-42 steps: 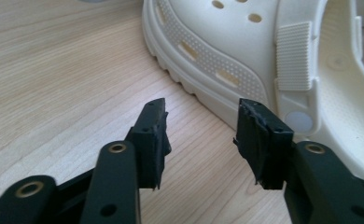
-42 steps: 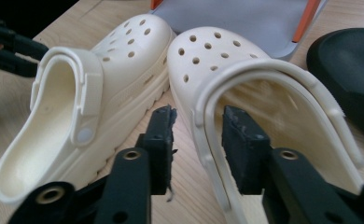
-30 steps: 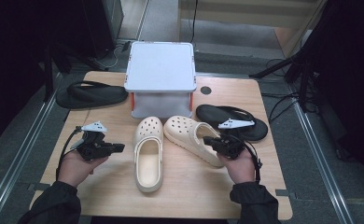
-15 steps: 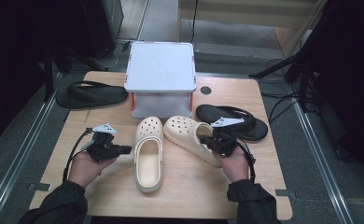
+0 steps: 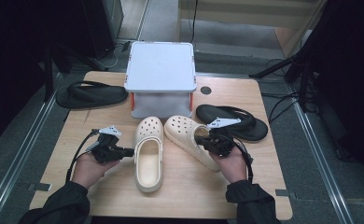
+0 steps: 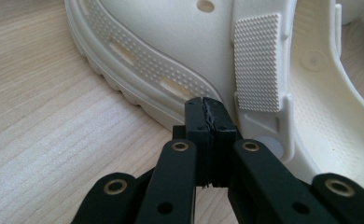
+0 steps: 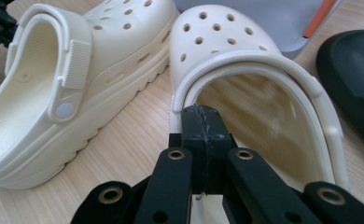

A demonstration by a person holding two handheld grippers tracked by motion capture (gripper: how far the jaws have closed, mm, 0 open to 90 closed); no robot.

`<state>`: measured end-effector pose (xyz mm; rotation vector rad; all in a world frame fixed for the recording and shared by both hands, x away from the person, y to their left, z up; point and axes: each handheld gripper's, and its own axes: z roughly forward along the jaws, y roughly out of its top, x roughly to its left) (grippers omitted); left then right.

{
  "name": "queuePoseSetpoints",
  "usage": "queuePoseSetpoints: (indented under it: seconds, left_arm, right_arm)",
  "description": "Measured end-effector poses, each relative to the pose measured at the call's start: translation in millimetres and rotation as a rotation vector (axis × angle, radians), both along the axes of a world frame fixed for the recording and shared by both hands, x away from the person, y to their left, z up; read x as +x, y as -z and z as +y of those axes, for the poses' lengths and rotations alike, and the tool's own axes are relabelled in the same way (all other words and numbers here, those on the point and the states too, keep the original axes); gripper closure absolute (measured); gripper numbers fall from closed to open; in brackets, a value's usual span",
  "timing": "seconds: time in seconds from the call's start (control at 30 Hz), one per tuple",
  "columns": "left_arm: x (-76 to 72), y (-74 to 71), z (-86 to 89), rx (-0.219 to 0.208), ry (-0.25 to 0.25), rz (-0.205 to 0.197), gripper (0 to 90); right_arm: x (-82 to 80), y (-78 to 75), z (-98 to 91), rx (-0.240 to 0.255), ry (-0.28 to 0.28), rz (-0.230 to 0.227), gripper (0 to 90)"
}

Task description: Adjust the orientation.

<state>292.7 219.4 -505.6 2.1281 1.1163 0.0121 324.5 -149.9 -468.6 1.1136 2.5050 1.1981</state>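
My left gripper [image 5: 124, 151], fingers pressed together, noses the left clog's [image 5: 148, 156] side, while my right gripper [image 5: 207, 140], also pressed together, sits at the right clog's [image 5: 187, 135] heel opening.

Two cream clogs [image 5: 148, 156] [image 5: 189, 139], two black sandals [image 5: 90, 94] [image 5: 236, 122], one grey box [image 5: 160, 74], one table [image 5: 264, 182].

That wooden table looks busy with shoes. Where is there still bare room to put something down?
Bare wood lies along the near edge of the table, and at the left near the left gripper. It is crowded mid-table: two cream clogs, grey box, black sandal.
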Motion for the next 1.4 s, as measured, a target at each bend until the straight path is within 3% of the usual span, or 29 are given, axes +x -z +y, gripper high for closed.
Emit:
queuePoseSetpoints:
  seconds: [1.03,1.2,1.4]
  left_arm:
    - [1.3,3.7,1.6,-0.007,-0.01,0.014,88.1]
    - [1.7,3.8,2.2,-0.004,-0.011,0.017,89.0]
    - [2.7,4.8,2.5,0.001,-0.02,0.011,89.3]
  right_arm:
    - [-8.4,1.2,29.5,0.01,-0.113,0.007,90.0]
    - [-7.4,-6.7,17.8,0.026,-0.08,-0.013,90.0]
    - [-6.3,-17.5,-10.0,0.056,-0.01,-0.041,90.0]
